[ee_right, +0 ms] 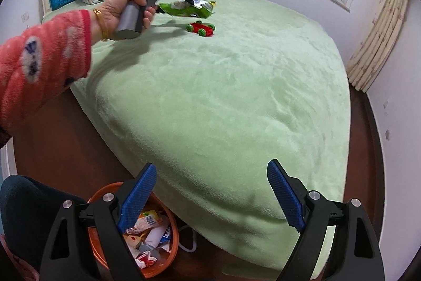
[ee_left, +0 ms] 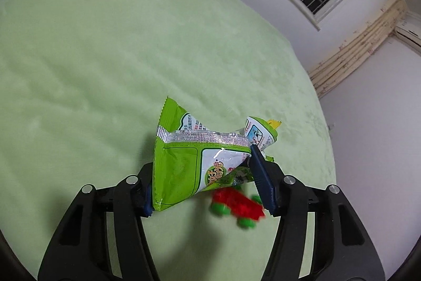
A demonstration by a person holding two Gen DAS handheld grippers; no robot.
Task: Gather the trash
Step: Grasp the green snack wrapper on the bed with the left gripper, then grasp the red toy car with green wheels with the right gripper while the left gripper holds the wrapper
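the left gripper (ee_left: 202, 178) has its blue pads pressed against both sides of a crumpled green snack wrapper (ee_left: 194, 157), holding it just above the pale green blanket (ee_left: 105, 57) on the bed, with a red toy car (ee_left: 236, 204) with green wheels lying right beneath it. from the right wrist view the person's left hand (ee_right: 123, 12), in a red quilted sleeve (ee_right: 39, 65), grips that tool's handle far up the bed. the right gripper (ee_right: 213, 196) stands wide apart with nothing between its fingers, hovering over the bed's near edge, its left finger above an orange bin (ee_right: 158, 267) of trash on the floor.
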